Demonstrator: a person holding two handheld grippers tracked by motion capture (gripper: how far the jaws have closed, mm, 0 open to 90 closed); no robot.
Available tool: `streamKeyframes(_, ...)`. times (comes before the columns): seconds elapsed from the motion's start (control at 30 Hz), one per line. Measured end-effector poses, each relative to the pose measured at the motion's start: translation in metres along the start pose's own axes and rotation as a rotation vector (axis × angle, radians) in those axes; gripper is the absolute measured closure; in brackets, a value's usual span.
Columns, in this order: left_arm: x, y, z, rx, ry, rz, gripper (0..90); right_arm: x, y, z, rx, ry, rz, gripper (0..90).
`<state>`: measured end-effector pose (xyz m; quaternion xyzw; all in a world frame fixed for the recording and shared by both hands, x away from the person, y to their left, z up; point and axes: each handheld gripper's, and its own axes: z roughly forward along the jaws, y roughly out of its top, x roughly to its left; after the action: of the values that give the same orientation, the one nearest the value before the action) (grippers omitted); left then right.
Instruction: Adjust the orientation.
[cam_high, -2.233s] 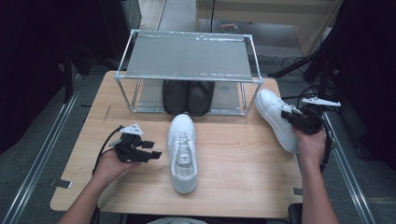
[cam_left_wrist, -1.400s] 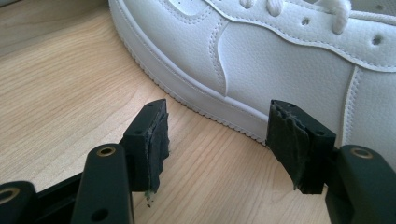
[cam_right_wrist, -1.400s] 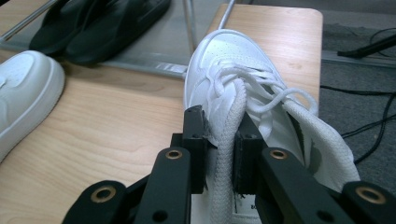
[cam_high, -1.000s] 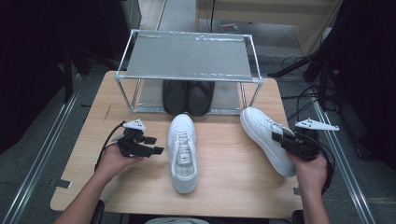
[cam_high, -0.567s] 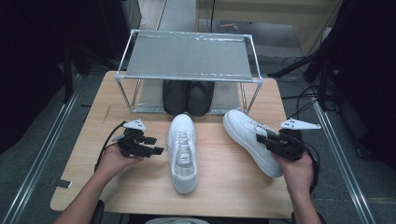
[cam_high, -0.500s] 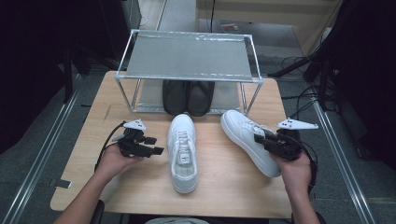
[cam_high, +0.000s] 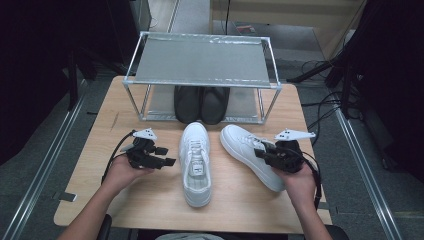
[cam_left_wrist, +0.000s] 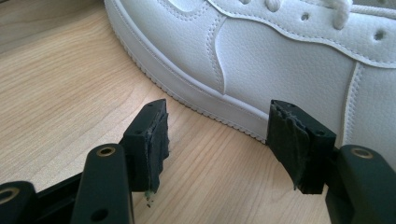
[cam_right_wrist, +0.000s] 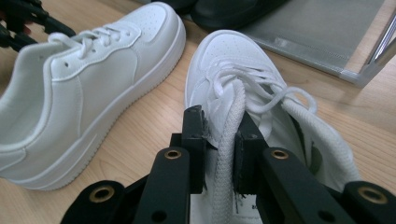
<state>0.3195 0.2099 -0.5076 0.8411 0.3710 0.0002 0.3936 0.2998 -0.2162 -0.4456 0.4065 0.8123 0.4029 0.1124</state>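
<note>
We hold the second white sneaker (cam_high: 250, 155) with our right gripper (cam_high: 267, 154); its jaws are closed on the padded collar (cam_right_wrist: 226, 140), as the right gripper view shows. The shoe lies on the table (cam_high: 150, 200), just right of the first white sneaker (cam_high: 195, 162), not touching it. Its long axis is slanted, toe toward the rack (cam_high: 200, 65), while the first shoe points straight at the rack. To make a pair, we judge the heel must swing left. Our left gripper (cam_high: 162, 161) rests open and empty beside the first shoe. The heel under our right hand (cam_high: 300, 180) is hidden, and the black shoes (cam_high: 201, 104) under the rack are partly cut off.
</note>
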Motion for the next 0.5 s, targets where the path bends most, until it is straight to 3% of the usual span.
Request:
streamKeyframes(0.1, 0.0, 0.0, 0.0, 0.001, 0.0, 0.003, 39.1, 0.005, -0.003, 0.006, 0.022, 0.012, -0.025, 80.5)
streamKeyframes(0.33, -0.001, 0.0, 0.001, 0.006, -0.002, 0.01, 39.1, 0.014, -0.007, 0.021, 0.064, 0.082, -0.019, 80.2)
streamKeyframes(0.5, -0.001, 0.0, 0.002, 0.007, -0.005, 0.01, 39.1, 0.022, -0.004, 0.027, 0.069, 0.086, -0.034, 80.1)
